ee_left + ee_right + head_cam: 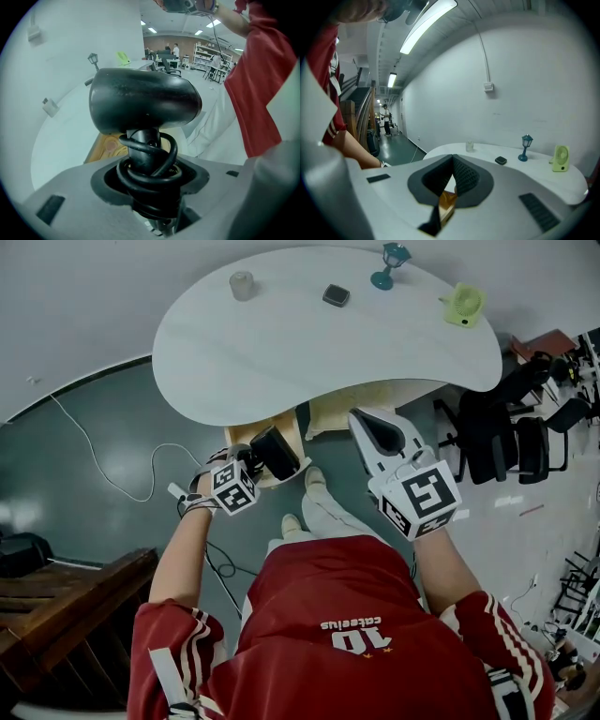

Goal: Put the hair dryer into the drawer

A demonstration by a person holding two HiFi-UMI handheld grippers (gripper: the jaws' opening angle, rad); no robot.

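The black hair dryer (275, 454) hangs just above the open wooden drawer (287, 422) under the white table. My left gripper (246, 467) is shut on its handle. In the left gripper view the hair dryer (143, 101) stands up from the left gripper (150, 176), with its black cord coiled round the handle and the drawer's wood (108, 146) behind it. My right gripper (377, 433) is shut and holds nothing, hovering to the right of the drawer. In its own view the right gripper (452, 161) points toward the table top, and a bit of the drawer (446, 205) shows below its tips.
The white kidney-shaped table (281, 348) carries a cup (242, 284), a small dark box (336, 295), a teal lamp (389, 263) and a green fan (463, 305). Black chairs (520, 432) stand at the right. A white cable (103, 470) lies on the floor at the left, near wooden furniture (66, 592).
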